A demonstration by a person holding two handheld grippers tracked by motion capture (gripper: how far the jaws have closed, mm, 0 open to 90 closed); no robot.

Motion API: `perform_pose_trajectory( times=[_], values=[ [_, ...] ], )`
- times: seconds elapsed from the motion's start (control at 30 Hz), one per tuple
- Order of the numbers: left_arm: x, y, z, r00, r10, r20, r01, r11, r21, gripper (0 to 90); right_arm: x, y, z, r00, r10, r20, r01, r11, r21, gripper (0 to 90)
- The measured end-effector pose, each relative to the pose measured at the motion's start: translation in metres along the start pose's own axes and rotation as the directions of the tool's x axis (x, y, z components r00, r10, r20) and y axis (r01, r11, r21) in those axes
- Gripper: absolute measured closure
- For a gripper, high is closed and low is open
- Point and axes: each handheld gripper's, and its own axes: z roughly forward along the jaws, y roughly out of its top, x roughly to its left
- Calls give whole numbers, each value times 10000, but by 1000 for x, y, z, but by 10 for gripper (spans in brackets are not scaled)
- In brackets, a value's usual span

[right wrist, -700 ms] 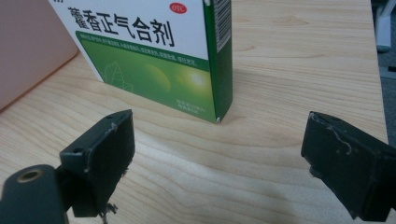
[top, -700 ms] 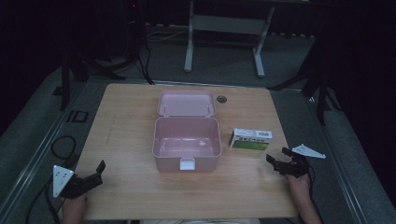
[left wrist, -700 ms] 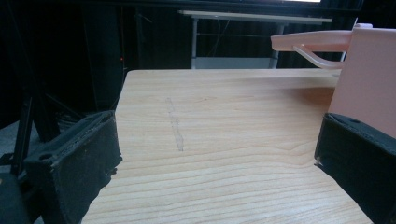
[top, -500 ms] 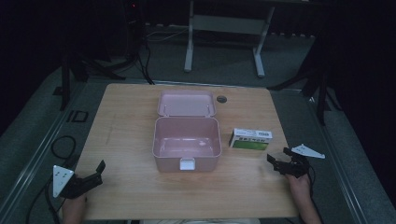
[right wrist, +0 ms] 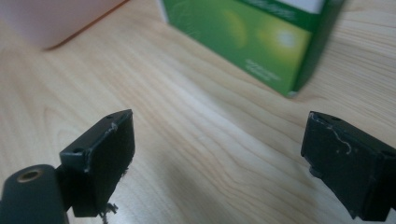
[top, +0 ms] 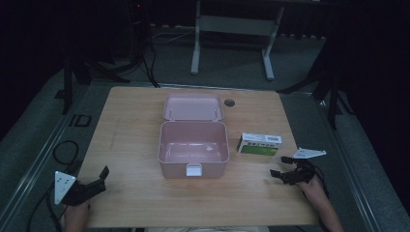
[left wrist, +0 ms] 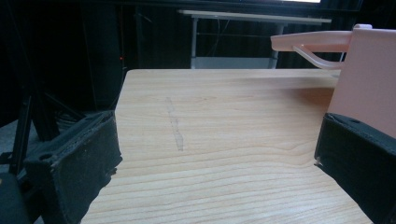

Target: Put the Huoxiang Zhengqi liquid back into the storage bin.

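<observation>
A pink plastic box [top: 193, 147] stands open at the table's middle, its lid [top: 193, 107] laid back and its inside bare. To its right lies a green and white carton [top: 260, 144]. My right gripper [top: 282, 169] hovers open just in front of that carton [right wrist: 243, 37], a short way off, with wood grain between its jaws. My left gripper [top: 99, 180] rests open at the table's front left corner, pointing toward the pink box [left wrist: 369, 79], whose wall shows at the right of the left gripper view. Neither gripper holds anything.
The wooden table [top: 130, 140] has a round dark cable hole [top: 229, 103] at the back behind the lid. A cable [top: 63, 152] loops on the floor at the left. A white desk frame [top: 232, 29] stands beyond the table in the dark.
</observation>
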Motion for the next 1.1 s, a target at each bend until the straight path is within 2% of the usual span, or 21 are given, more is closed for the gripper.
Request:
perform_pose_trajectory(
  times=[0.17,0.23,0.3,0.33,0.37,0.43,0.5,0.53,0.57,0.6,0.63,0.7,0.8,0.87,0.9,0.93,0.97,1.0,1.03,1.07,1.1],
  values=[
    [0,0,0,10000,9,48,-9,10000,11,2,4,8,3,9925,-960,-755,997,9940,455,130],
    [0,0,0,10000,-3,54,3,10000,5,2,7,12,5,9852,-1279,-1144,1384,9863,896,126],
    [0,0,0,10000,11,64,-11,10000,10,2,11,15,6,9775,-1690,-1260,1848,9747,1261,126],
    [0,0,0,10000,11,64,-11,10000,10,2,11,15,6,9775,-1690,-1260,1848,9747,1261,126],
    [0,0,0,10000,2,58,-2,10000,8,2,14,19,7,9719,-1815,-1501,2059,9642,1669,126],
    [0,0,0,10000,18,58,-18,10000,22,2,17,22,7,9648,-2119,-1560,2415,9484,2053,125],
    [0,0,0,10000,21,73,-21,10000,21,2,20,25,8,9565,-2399,-1658,2771,9247,2608,125],
    [0,0,0,10000,21,73,-21,10000,21,3,20,25,8,9565,-2399,-1658,2771,9247,2608,125],
    [0,0,0,10000,9,71,-9,10000,12,2,24,29,9,9471,-2672,-1779,3123,8951,3181,125],
    [0,0,0,10000,9,71,-9,10000,12,2,24,29,9,9471,-2672,-1779,3123,8951,3181,125],
    [0,0,0,10000,-1,74,1,10000,0,3,26,33,10,9408,-2894,-1763,3354,8695,3626,125],
    [0,0,0,10000,0,88,0,10000,-6,2,28,37,10,9335,-3090,-1817,3571,8462,3955,125],
    [0,0,0,10000,6,82,-6,10000,-1,2,31,42,11,9290,-3161,-1923,3693,8242,4294,125],
    [0,0,0,10000,30,88,-30,10000,19,2,31,42,11,9290,-3161,-1923,3693,8242,4294,125],
    [0,0,0,9999,38,105,-38,10000,29,2,35,48,14,9161,-3385,-2149,4009,7807,4794,125],
    [0,0,0,9999,38,105,-38,10000,29,2,35,48,14,9161,-3385,-2149,4009,7807,4794,125],
    [0,0,0,9999,27,115,-27,10000,21,2,38,51,16,9071,-3525,-2301,4208,7463,5157,125],
    [0,0,0,9999,27,114,-27,10000,18,2,39,53,16,9061,-3505,-2369,4229,7325,5335,125],
    [0,0,0,9999,27,120,-27,10000,17,2,39,53,16,9061,-3505,-2369,4229,7325,5335,125],
    [0,0,0,9999,29,127,-29,10000,15,2,42,57,18,9025,-3470,-2551,4304,7055,5631,125],
    [0,0,0,9999,30,132,-30,10000,17,2,43,59,18,9021,-3449,-2595,4312,6933,5774,125]
  ],
)
